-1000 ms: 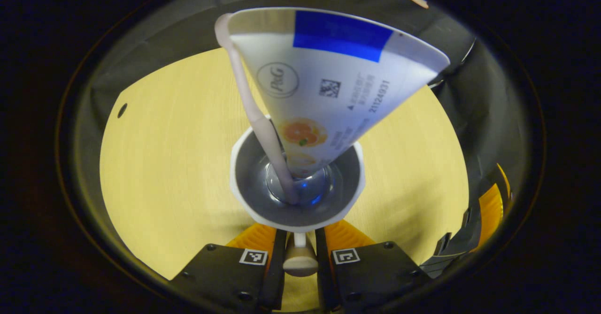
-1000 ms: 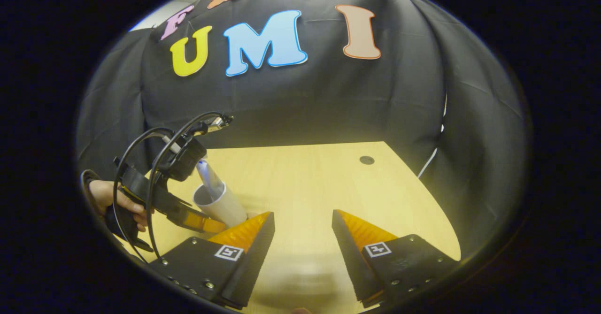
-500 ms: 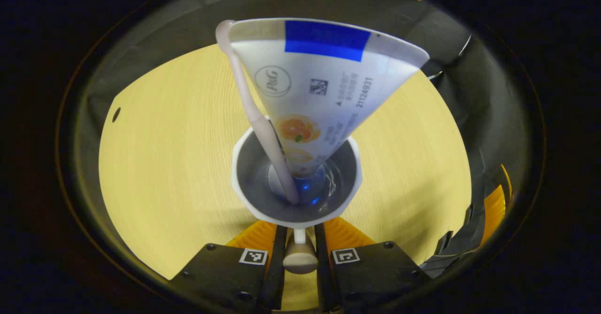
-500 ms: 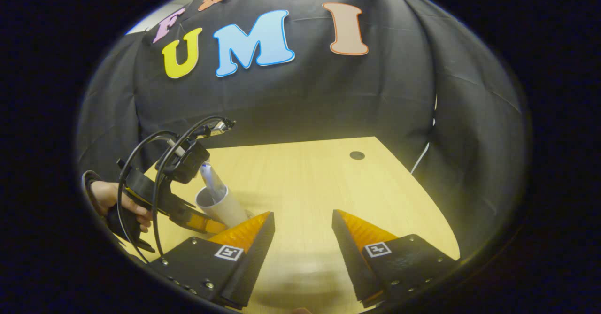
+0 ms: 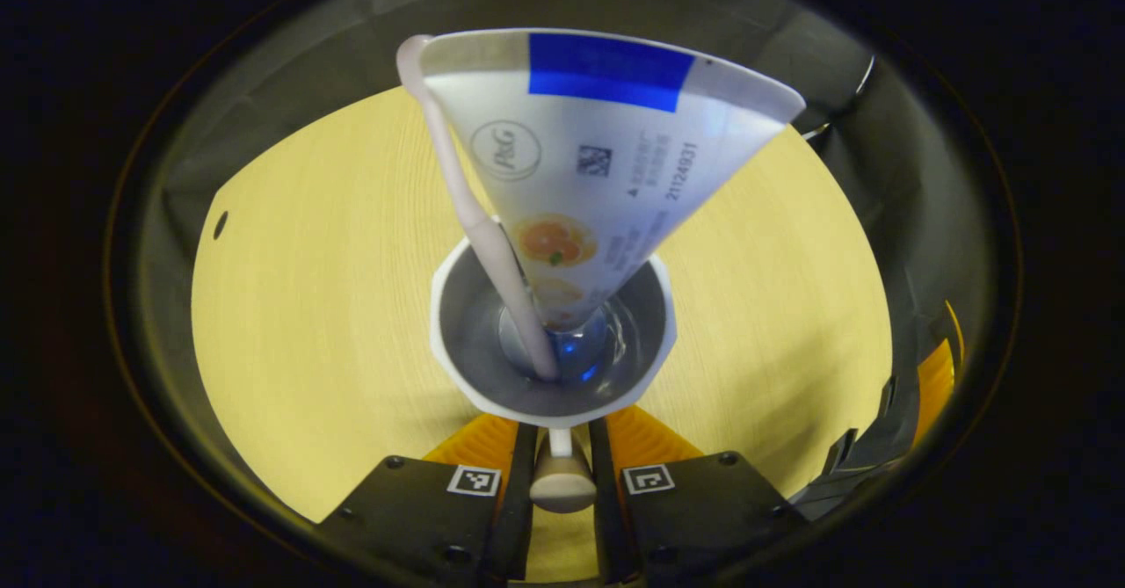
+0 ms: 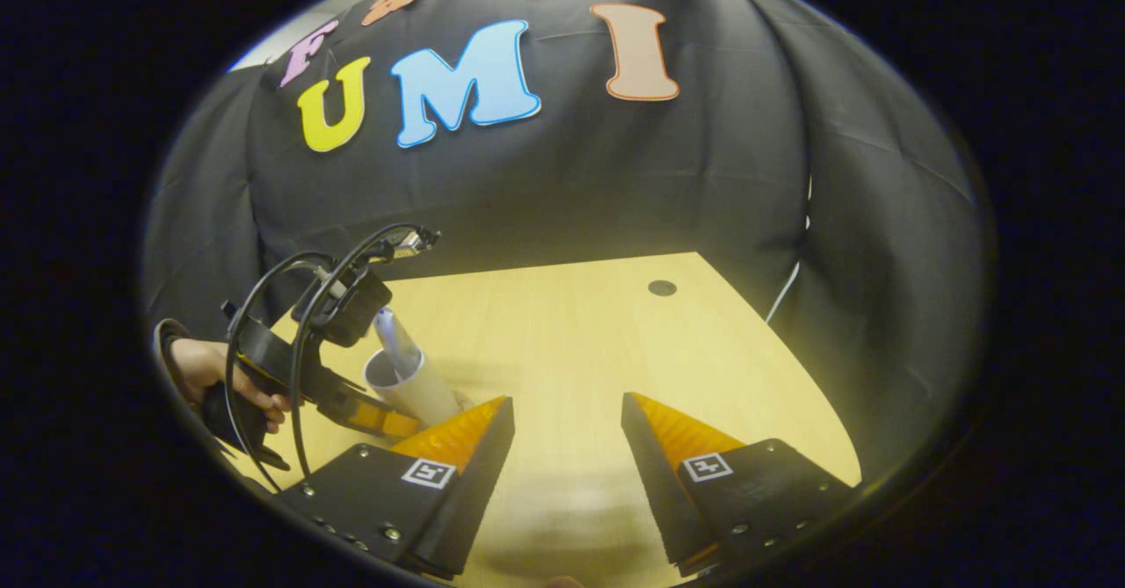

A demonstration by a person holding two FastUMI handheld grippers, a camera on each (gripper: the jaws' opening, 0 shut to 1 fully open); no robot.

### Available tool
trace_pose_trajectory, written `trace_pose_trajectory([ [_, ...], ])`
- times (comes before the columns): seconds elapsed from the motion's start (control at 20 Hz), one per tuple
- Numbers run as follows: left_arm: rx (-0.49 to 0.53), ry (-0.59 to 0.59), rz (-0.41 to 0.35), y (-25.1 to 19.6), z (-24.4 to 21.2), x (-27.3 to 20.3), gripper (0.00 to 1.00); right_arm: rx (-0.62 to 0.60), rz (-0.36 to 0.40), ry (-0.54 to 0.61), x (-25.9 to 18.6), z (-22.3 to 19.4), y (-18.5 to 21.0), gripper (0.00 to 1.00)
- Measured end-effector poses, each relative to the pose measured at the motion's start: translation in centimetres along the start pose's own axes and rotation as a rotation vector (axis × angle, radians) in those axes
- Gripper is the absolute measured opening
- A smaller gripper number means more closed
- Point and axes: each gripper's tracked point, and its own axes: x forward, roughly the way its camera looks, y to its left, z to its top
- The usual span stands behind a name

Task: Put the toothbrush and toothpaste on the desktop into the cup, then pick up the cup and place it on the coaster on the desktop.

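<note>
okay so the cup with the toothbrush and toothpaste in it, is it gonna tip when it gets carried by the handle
Possibly. The toothpaste and toothbrush stand tall above the cup rim and lean to one side, so the load is probably top-heavy. The left gripper pinches only the thin handle, so the cup may swing. It looks like light plastic, probably easy to lift.

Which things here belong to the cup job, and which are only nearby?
For the job:
- cup, held by its handle in the left gripper
- toothpaste, in the cup
- toothbrush, in the cup

Just there:
- right gripper, open, holding nothing
- desktop
</note>
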Motion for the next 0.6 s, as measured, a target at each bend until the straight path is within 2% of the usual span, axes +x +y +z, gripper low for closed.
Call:
trace_pose_trajectory([
  [0.05, 0.001, -0.005, -0.011, -0.4, 0.0, -0.2, 0.37, 0.0, 0.002, -0.001, -0.1, -0.1, -0.1, 0.79],
  [0.1, 0.006, -0.008, -0.011, -0.6, 0.1, -0.2, 0.42, 0.001, 0.005, -0.002, -0.2, 0.0, 0.0, 0.75],
  [0.15, 0.006, -0.012, -0.018, -0.9, 0.1, -0.2, 0.34, 0.001, 0.009, -0.004, -0.3, 0.0, 0.0, 0.78],
  [0.25, 0.001, -0.029, -0.024, -1.2, 0.0, -0.6, 0.43, 0.001, 0.017, -0.01, -0.5, 0.2, 0.3, 0.75],
  [0.3, -0.004, -0.043, -0.04, -1.7, 0.2, -0.8, 0.6, -0.002, 0.021, -0.016, -0.7, 0.3, 0.3, 0.79],
  [0.35, -0.01, -0.062, -0.052, -2.1, 0.3, -1.1, 0.65, -0.008, 0.025, -0.019, -0.7, 0.3, 0.4, 0.79],
  [0.4, -0.013, -0.081, -0.054, -2.2, 0.4, -1.3, 0.8, -0.017, 0.029, -0.021, -0.9, 0.4, 0.4, 0.78],
  [0.45, -0.011, -0.101, -0.052, -1.9, 0.3, -1.8, 0.81, -0.024, 0.034, -0.025, -1.0, 0.6, 0.5, 0.75],
  [0.5, -0.01, -0.12, -0.046, -1.7, 0.4, -2.5, 0.8, -0.029, 0.042, -0.028, -1.2, 0.8, 0.7, 0.78],
  [0.6, -0.005, -0.161, -0.034, -1.5, 0.2, -4.2, 0.81, -0.035, 0.057, -0.04, -1.4, 1.2, 1.0, 0.78],
])
